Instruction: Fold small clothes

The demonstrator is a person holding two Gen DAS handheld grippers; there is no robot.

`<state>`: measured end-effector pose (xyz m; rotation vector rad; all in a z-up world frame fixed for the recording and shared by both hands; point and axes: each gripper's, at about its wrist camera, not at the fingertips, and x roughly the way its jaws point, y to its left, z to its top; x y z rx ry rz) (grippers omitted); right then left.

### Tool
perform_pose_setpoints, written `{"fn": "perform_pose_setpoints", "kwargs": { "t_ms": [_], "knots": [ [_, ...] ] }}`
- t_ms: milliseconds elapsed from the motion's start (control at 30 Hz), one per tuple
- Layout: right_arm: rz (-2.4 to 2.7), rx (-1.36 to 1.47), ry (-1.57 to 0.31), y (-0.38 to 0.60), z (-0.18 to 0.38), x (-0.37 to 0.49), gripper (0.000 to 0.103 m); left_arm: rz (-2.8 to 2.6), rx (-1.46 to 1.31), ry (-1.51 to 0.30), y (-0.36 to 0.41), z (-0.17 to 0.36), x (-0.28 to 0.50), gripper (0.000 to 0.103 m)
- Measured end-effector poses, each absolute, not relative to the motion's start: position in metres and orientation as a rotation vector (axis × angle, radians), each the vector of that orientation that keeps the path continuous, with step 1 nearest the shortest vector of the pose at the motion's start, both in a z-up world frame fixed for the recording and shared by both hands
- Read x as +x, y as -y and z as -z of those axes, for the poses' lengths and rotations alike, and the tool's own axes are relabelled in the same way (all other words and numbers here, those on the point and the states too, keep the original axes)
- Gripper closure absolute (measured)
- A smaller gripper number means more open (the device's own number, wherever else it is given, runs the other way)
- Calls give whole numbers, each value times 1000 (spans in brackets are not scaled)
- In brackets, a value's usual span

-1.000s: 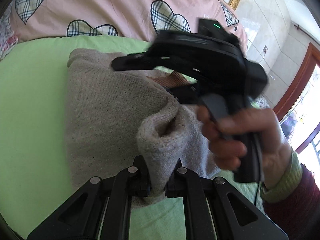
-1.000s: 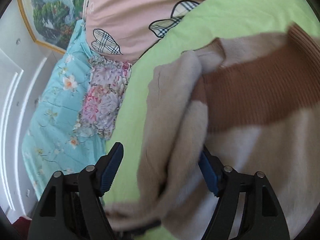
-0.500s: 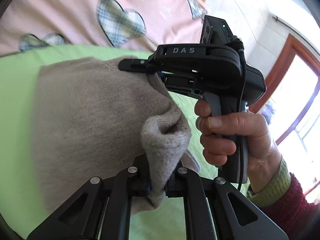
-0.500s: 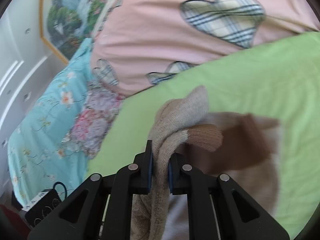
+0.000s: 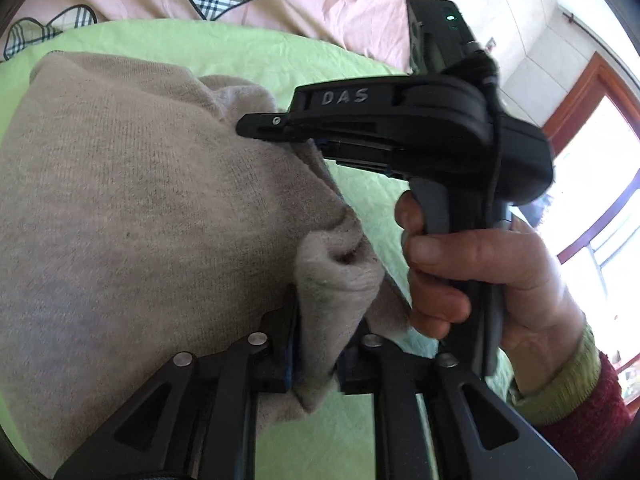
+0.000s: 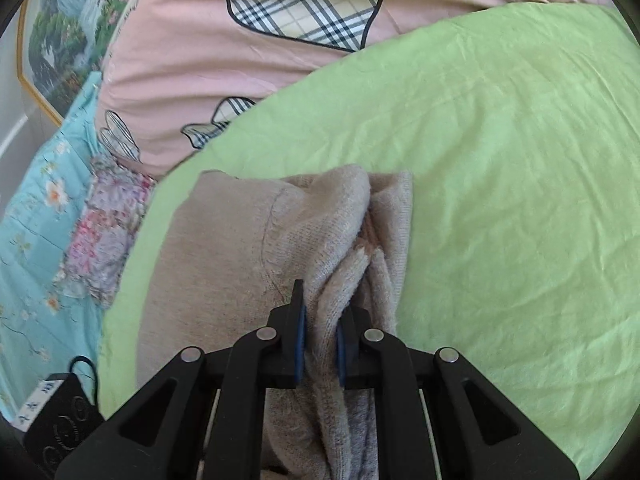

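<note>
Change: both grippers had carried the sweater (image 5: pixel 132 208) across itself; the brown stripe seen before was now covered, and only plain beige knit faced up on the sheet (image 6: pixel 500 152).
Left jaws: left gripper (image 5: pixel 318 344) had just been opening a little from a tight pinch; a thick bunched edge of the sweater sat between the fingers, and the pads looked to be pressing it yet.
Right jaws: right gripper (image 6: pixel 320 344) had closed from wide to nearly together, and its blue pads squeezed a ridge of several knit layers.
Sweater place: it lay on the green sheet, near the pink quilt (image 6: pixel 248 68), with its right-hand edge gathered up in the 2 grips.
Step judged: laying down 1 fold across the body.
Doing it well: the 2 grips probably needed to come down together so the folded edge landed straight; the bunch at each pinch would want easing flat before release, or a lump would likely stay under the next fold.
Risk: letting the left side go first could let that corner spring back.
Writing: "DAS" was handwritten in pale letters on the right gripper's body (image 5: pixel 344 97).
Other marks: a small green light (image 5: pixel 451 18) glowed on the right gripper's top; print on the black box (image 6: pixel 60 416) beside the bed was too small to read.
</note>
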<state>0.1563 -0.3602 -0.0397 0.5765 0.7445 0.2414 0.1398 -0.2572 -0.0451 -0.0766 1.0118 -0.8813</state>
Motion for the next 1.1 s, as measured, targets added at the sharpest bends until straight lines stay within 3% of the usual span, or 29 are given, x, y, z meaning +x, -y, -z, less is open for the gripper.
{"fn": "perform_pose_setpoints", "kwargs": {
  "t_ms": [100, 200, 300, 333, 367, 433, 633, 933, 1000, 1033, 1067, 1100],
  "knots": [
    [-224, 549, -738, 358, 39, 150, 90, 930, -80, -1031, 241, 33, 131, 69],
    [-211, 555, -733, 359, 39, 146, 88, 909, -70, -997, 211, 15, 117, 39],
    [-174, 572, -752, 361, 38, 138, 74, 848, -73, -959, 171, 1, 116, 35],
    [-160, 573, -749, 361, 37, 134, 61, 812, -86, -955, 155, -1, 121, 34],
    [-153, 576, -744, 362, 36, 128, 41, 788, -100, -954, 143, -2, 126, 33],
    [-149, 580, -731, 361, 35, 117, 20, 714, -144, -952, 118, 0, 145, 26],
    [-200, 589, -760, 355, 45, 106, 19, 655, -268, -1072, 98, 29, 212, 25],
    [-278, 663, -809, 360, 62, 121, 20, 794, -433, -1194, 137, 72, 260, 15],
    [-309, 702, -827, 359, 69, 128, 29, 824, -465, -1206, 142, 82, 260, 23],
    [-348, 741, -838, 359, 74, 132, 47, 833, -469, -1195, 144, 83, 262, 37],
    [-372, 785, -846, 359, 79, 134, 56, 834, -465, -1192, 146, 84, 263, 41],
    [-366, 798, -846, 358, 80, 134, 58, 836, -464, -1183, 147, 81, 261, 48]
  ]
}}
